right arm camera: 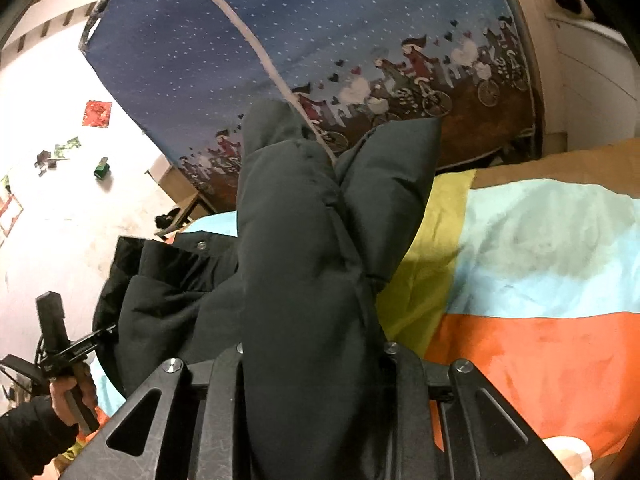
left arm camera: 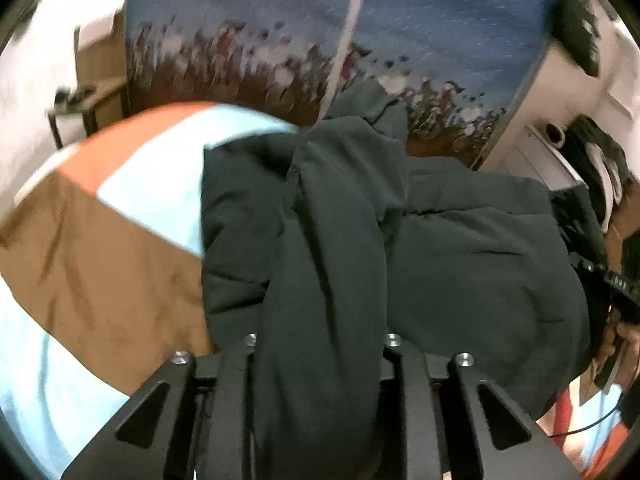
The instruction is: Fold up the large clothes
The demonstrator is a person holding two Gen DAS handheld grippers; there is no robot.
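Behind everything a blue curtain [left arm camera: 440,20] printed with cyclists is hanging, and a colour-block bedspread [left arm camera: 100,272] is covering the bed; from the left wrist view we are seeing the left hand-held gripper [left arm camera: 320,360] clamping narrowly on a thick fold of the dark puffer jacket [left arm camera: 460,260], whose bulk is resting on the bed to the right; the slick padding is bulging past the jaws, so we are judging that it could slide out under a pull. From the right wrist view the right hand-held gripper [right arm camera: 312,360] is pinching another puffy fold and lifting it off the bedspread [right arm camera: 540,340], while the rest is slumping on the bed towards the left hand [right arm camera: 72,392]; uneven pulling could be twisting the fold askew.
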